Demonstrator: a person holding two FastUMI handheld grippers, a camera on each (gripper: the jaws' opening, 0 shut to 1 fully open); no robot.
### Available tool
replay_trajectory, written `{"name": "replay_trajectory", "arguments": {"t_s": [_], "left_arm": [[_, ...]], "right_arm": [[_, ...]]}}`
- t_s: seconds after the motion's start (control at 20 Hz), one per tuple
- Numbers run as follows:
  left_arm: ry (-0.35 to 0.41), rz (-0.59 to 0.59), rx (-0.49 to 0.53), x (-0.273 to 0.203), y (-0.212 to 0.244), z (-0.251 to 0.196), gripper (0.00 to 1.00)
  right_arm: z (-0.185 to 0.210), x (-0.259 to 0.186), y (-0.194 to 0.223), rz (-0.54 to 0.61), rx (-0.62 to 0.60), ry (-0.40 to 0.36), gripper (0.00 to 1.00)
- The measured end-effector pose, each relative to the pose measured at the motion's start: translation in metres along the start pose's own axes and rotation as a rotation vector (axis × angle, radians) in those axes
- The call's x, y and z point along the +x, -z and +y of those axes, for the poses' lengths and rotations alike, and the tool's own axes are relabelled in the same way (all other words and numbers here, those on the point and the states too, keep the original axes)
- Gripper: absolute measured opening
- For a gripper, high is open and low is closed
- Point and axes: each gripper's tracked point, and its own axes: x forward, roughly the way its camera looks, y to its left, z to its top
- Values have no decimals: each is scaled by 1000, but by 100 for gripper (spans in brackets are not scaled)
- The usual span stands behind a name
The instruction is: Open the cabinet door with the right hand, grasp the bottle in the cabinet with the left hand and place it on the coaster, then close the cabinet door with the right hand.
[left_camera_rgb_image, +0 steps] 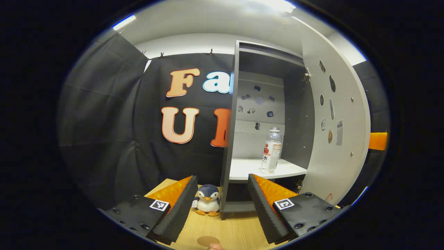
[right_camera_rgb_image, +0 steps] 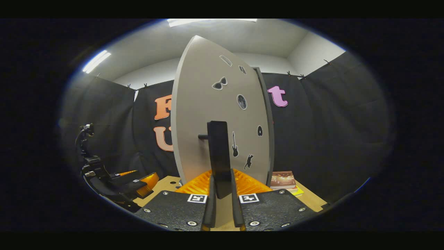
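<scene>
On wooden table (left_camera_rgb_image: 229, 232): coaster (left_camera_rgb_image: 208, 240) | left tool (left_camera_rgb_image: 222, 205) released | right tool (right_camera_rgb_image: 221, 205) grasping door handle (right_camera_rgb_image: 219, 156)

The wooden table (left_camera_rgb_image: 239, 229) carries the cabinet (left_camera_rgb_image: 229, 146), a toy penguin (left_camera_rgb_image: 208, 199) and a round coaster (left_camera_rgb_image: 207, 240). The bottle (left_camera_rgb_image: 271, 150) stands upright on the white shelf (left_camera_rgb_image: 249, 168).

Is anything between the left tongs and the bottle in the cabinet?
Nothing blocks it: in the left gripper view, the open left tongs face the bottle across bare shelf.

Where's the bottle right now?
In the left gripper view, the bottle stands upright on the white shelf inside the open cabinet, toward its right side, near the open door.
</scene>
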Motion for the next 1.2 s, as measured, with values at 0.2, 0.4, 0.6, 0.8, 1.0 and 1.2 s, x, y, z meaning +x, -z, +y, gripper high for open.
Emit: {"name": "replay_trajectory", "arguments": {"t_s": [0.2, 0.4, 0.6, 0.8, 1.0, 1.2], "left_arm": [[0, 10, -7, -6, 1, -7, 94], [17, 20, 2, -8, 2, -22, 94], [57, 18, 16, -12, 3, -45, 95], [80, 21, 33, -14, 3, -60, 96], [108, 31, 24, -11, 3, -74, 95], [123, 33, 33, -9, 3, -83, 95]], "right_arm": [[-30, -14, -3, -9, 8, 45, 19], [-68, -32, -5, -32, 21, 90, 11], [-110, -40, 0, -22, 28, 141, 13], [-151, -49, -7, -56, 32, 200, 14], [-157, -48, -6, -45, 26, 172, 13], [-159, -49, -5, -37, 22, 178, 4]]}}
